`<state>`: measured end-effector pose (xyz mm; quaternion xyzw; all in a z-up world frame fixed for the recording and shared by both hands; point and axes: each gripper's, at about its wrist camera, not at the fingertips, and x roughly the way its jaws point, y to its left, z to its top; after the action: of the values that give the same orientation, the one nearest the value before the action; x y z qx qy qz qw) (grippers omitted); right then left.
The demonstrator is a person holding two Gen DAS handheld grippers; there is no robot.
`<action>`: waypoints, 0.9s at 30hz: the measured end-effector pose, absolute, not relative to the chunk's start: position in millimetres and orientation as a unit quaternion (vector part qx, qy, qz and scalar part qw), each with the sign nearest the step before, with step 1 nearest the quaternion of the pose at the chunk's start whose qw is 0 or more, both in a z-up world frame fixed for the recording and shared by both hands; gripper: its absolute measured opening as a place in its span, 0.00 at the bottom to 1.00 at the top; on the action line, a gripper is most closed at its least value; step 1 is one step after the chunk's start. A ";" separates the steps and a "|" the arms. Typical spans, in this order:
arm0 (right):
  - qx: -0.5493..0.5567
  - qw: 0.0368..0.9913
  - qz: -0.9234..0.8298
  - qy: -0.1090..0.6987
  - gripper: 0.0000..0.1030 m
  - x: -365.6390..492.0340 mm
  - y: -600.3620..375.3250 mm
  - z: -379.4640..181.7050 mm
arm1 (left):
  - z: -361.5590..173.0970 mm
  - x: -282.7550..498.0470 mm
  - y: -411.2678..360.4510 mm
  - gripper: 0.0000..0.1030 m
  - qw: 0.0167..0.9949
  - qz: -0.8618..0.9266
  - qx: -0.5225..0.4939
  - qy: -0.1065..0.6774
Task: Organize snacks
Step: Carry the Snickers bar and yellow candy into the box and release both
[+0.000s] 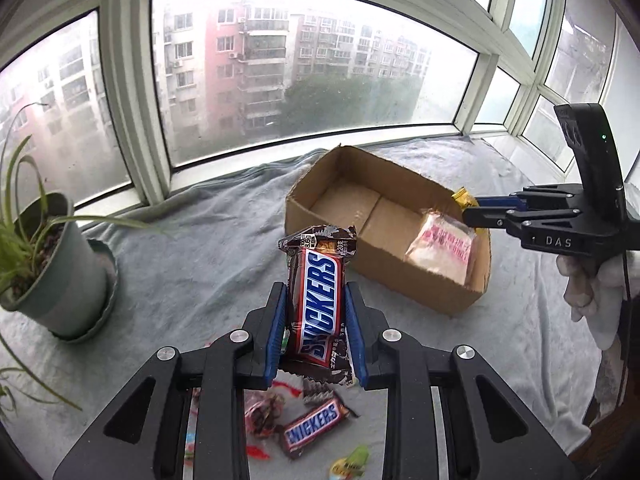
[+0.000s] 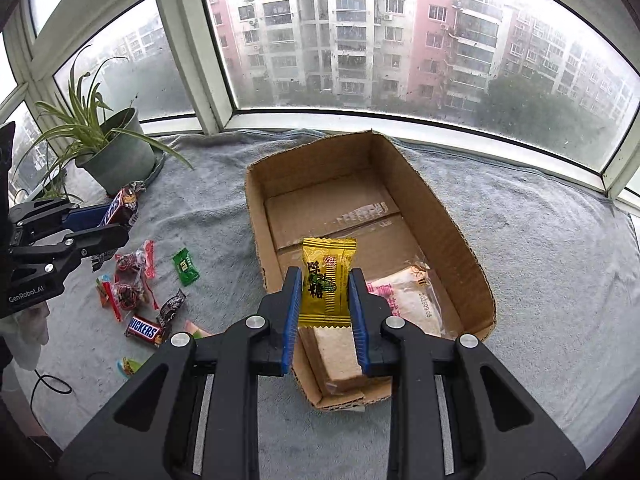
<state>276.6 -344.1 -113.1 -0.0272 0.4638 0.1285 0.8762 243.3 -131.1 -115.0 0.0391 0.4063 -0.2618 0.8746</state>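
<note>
right claw (image 2: 325, 312) clamps yellow candy (image 2: 327, 280) over cardboard box (image 2: 448, 216), ready for drop | left claw (image 1: 316, 336) grips Snickers bar (image 1: 318, 300) above the loose snacks (image 2: 132, 292), lifted for boxing next

A brown Snickers bar (image 1: 316, 304) stands upright between the left hand-held gripper (image 1: 316, 332) fingers. A yellow candy packet (image 2: 326, 282) is pinched upright in the right hand-held gripper (image 2: 326, 312), above the cardboard box (image 2: 452, 232).
</note>
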 end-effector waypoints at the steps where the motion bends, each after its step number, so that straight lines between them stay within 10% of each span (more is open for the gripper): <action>1: -0.026 0.876 0.127 0.465 0.23 281.0 -345.4 -115.0 | -114.9 248.2 -138.2 0.26 0.874 -0.264 0.040 0.406; 27: -0.017 0.857 0.118 0.502 0.24 335.0 -367.7 -175.3 | -152.3 319.0 -234.0 0.26 0.846 -0.288 0.063 0.445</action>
<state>335.0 -367.7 -175.3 -0.0168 0.5022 0.1175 0.8566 319.0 -234.0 -152.3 0.0630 0.4449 -0.2879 0.8457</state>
